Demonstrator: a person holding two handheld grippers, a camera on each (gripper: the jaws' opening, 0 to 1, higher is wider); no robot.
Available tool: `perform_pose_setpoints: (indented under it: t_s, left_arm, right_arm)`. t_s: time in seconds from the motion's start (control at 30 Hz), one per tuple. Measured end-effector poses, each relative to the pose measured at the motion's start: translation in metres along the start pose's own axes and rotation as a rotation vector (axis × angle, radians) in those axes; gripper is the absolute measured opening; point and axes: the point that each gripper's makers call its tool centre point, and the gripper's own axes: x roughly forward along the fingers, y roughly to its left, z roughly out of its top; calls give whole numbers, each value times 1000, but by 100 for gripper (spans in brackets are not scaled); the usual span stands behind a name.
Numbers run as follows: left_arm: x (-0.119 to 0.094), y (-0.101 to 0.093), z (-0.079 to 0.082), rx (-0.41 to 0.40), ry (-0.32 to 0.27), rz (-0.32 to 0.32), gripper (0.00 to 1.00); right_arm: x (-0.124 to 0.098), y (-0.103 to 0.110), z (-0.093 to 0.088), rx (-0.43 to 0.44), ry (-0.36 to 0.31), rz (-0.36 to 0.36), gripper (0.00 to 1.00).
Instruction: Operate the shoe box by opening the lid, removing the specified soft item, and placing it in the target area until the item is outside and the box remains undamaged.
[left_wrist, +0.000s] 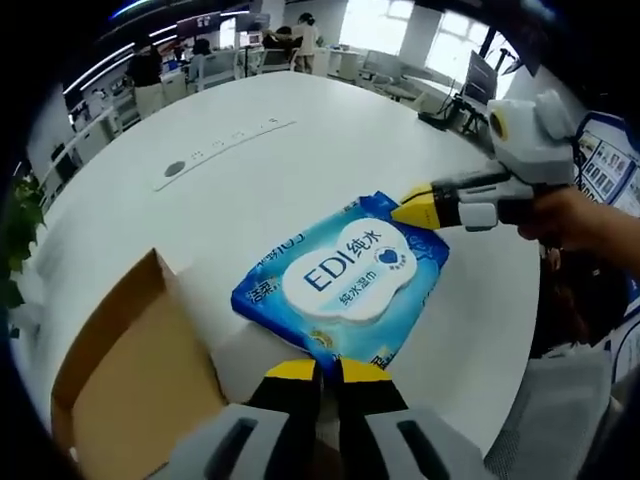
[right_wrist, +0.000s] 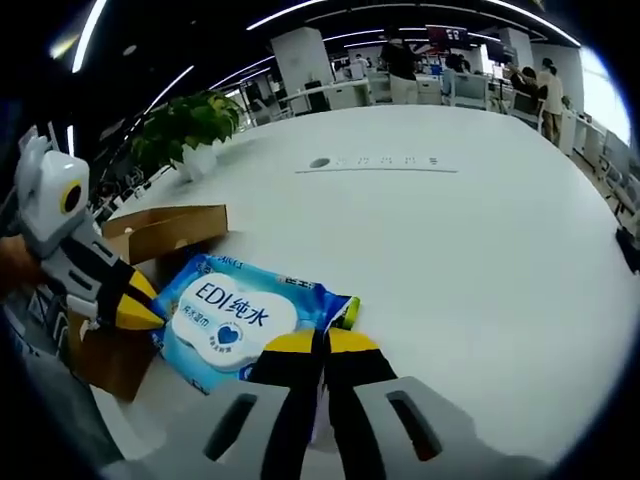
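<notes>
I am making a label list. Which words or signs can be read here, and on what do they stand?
"EDI 纯水": white label of the blue wipes pack.
Smaller Chinese print below it, and text along the pack's edges: too blurred to read.
Marks on the table strip: too small to read.

Your table (left_wrist: 330, 130) sits bright under ceiling strip lights (right_wrist: 400, 10) and window (left_wrist: 380, 20) daylight. Shadows stay soft and faint. Glare whitens the far tabletop in both views. The fisheye bends everything near the edges, and the background office looks small and slightly blurred.
</notes>
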Motion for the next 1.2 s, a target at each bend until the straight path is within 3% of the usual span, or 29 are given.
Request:
perform_pose_setpoints:
  t_s: [0.2, 0.37, 0.5, 0.7, 1.2]
  left_arm:
    - [-2, -2, -1, 25, -14, 13, 10]
    - [-7, -8, 0, 26, -37, -19, 20]
    - [-14, -8, 2, 8, -72, -18, 21]
    - [-29, -13, 7, 11, -141, -36, 26]
    - [-71, -19, 4, 2, -231, -56, 32]
  right_arm:
    - [-3, -3, -2, -11, 5, -15, 5]
    - [-13, -7, 0, -15, -2, -34, 7]
    - [-23, -5, 0, -47, -2, -32, 9]
    - [-37, 2, 1, -86, 9, -19, 15]
    - [-65, 34, 7, -167, 6, 15, 26]
